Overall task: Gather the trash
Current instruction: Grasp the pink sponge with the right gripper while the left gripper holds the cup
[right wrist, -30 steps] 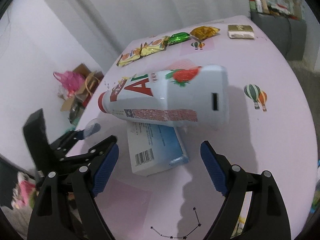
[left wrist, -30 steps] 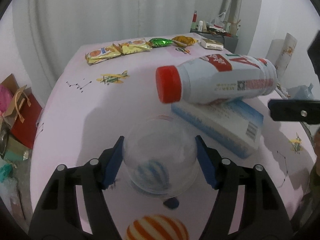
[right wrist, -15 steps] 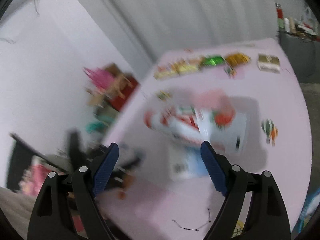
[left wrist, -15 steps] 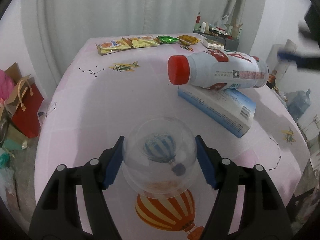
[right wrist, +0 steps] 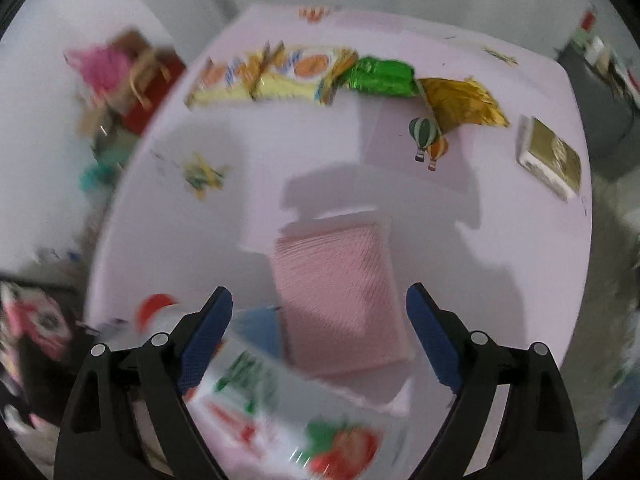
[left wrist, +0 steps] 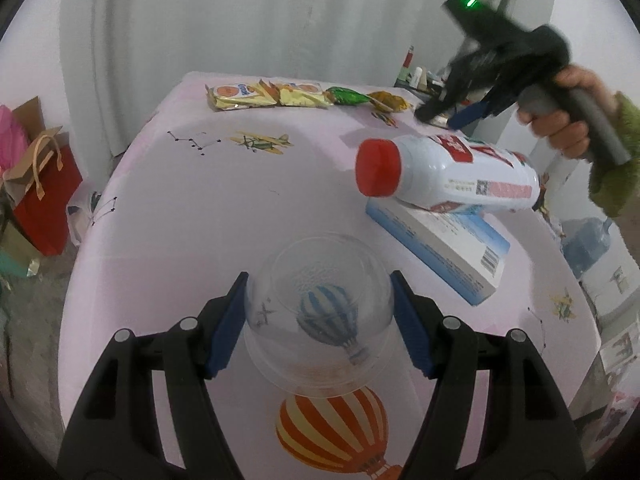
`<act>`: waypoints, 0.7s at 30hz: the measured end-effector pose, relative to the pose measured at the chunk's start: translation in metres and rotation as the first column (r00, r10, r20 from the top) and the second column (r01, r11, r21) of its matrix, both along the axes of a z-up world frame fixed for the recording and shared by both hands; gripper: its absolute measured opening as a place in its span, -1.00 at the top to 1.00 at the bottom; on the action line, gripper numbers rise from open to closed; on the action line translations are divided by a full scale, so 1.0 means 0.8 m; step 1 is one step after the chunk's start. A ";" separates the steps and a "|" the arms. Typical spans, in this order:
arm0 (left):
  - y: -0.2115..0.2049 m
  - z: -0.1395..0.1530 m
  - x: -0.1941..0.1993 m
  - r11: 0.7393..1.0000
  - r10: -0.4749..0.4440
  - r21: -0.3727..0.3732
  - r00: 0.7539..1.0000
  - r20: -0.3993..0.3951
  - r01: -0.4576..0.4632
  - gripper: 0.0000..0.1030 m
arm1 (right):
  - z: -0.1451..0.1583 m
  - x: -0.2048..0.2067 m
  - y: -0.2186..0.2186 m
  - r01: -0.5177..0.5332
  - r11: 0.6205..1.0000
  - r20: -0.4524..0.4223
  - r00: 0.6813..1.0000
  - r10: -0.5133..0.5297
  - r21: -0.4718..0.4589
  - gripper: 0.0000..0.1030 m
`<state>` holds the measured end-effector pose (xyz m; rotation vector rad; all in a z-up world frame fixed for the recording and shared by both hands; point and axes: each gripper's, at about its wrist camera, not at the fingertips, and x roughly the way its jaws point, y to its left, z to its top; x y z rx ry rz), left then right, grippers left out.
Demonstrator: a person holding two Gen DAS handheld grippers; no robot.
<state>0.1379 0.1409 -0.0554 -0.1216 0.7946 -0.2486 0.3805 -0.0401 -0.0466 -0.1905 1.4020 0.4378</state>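
Clear cup, bottle atop box

Light: soft, even indoor light, fairly dim.
Shadows: grey patches on the pink tablecloth.
Left wrist view: mostly sharp.
Right wrist view: heavily motion-blurred, worst near the bottom.
Edges: fisheye bending, dark rounded corners.

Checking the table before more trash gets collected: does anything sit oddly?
Yes. The white plastic bottle with a red cap lies on its side atop the blue-and-white box, its cap end overhanging the box's edge, so it could roll off.
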 end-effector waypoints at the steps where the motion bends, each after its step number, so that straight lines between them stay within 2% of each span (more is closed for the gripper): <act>1: 0.003 0.001 0.002 1.000 0.004 -0.007 1.000 0.002 -0.004 -0.26 | -0.008 0.005 0.001 0.000 1.000 -0.022 1.000 -0.001 -0.010 -0.67; 7: 0.011 0.005 0.004 0.999 0.015 -0.030 1.000 0.021 -0.015 -0.26 | -0.044 0.024 0.019 -0.054 0.992 -0.106 0.993 0.042 -0.113 -0.67; 12: 0.009 0.006 0.005 0.999 0.017 -0.043 0.999 0.028 -0.016 -0.26 | -0.062 0.029 0.028 -0.065 0.984 -0.137 0.990 0.043 -0.164 -0.67; 17: 0.004 0.010 0.003 0.999 0.020 -0.037 0.999 0.041 -0.019 -0.26 | -0.069 0.032 0.023 -0.027 0.985 -0.119 0.993 0.007 -0.169 -0.67; 21: -0.001 0.012 0.003 1.000 0.022 -0.020 0.999 0.045 -0.021 -0.26 | -0.066 0.030 0.016 -0.014 0.988 -0.105 0.994 -0.002 -0.153 -0.56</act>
